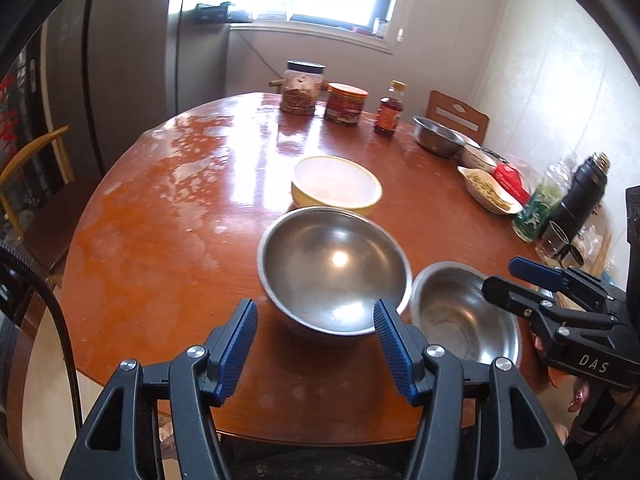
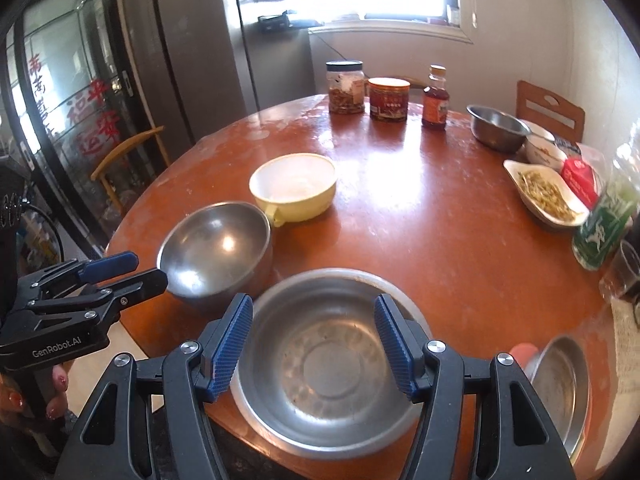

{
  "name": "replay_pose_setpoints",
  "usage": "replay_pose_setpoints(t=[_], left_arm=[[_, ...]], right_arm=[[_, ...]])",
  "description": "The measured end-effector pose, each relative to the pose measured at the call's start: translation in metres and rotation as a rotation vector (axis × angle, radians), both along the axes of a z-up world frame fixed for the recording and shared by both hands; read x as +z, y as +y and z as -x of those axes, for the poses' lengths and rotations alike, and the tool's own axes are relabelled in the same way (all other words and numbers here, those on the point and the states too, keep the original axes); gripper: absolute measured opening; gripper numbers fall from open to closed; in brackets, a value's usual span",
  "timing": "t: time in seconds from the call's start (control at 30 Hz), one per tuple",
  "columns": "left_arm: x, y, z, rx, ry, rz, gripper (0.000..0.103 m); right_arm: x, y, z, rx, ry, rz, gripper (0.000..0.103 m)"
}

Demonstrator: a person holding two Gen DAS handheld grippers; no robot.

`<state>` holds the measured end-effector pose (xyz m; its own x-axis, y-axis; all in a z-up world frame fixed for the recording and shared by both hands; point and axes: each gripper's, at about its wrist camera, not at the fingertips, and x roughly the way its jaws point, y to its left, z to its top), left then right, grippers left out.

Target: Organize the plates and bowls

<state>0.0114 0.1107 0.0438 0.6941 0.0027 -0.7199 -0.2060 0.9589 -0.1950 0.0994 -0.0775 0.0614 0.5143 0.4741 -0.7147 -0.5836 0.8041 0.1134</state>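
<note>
Two steel bowls (image 1: 334,270) (image 2: 328,364) sit upright, mouths up.

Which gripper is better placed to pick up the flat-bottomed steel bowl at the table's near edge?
Right. The right gripper is open directly over the flat-bottomed steel bowl; the left gripper faces the round steel bowl.

Right gripper (image 2: 313,344): jaws apart, nothing gripped | shallow round steel bowl (image 2: 328,372): lower centre | deep steel bowl (image 2: 216,252): left-centre | pale yellow plastic bowl (image 2: 294,188): centre, on round brown wooden table (image 2: 420,232)
</note>
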Motion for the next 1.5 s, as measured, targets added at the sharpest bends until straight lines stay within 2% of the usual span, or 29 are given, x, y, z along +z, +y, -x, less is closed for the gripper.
replay_pose_setpoints(t=[0.13,0.43,0.67,1.1,1.33,1.5], left_arm=[[-0.006,0.019,-0.001,0.047,0.018,0.018,0.060],[-0.020,0.038,-0.007,0.090,0.073,0.045,0.062],[-0.020,0.037,-0.012,0.077,0.078,0.059,0.062],[-0.035,0.024,-0.043,0.057,0.148,0.080,0.062],[-0.043,0.024,-0.051,0.066,0.180,0.090,0.062],[-0.045,0.026,-0.054,0.079,0.190,0.094,0.062]], right_arm=[[0.000,0.018,-0.010,0.016,0.015,0.001,0.065],[-0.007,0.052,-0.027,0.038,0.030,0.028,0.065],[-0.017,0.060,-0.037,0.046,0.062,0.026,0.065],[-0.032,0.075,-0.051,0.044,0.098,0.043,0.065],[-0.043,0.080,-0.056,0.051,0.113,0.067,0.057],[-0.047,0.083,-0.056,0.066,0.101,0.086,0.056]])
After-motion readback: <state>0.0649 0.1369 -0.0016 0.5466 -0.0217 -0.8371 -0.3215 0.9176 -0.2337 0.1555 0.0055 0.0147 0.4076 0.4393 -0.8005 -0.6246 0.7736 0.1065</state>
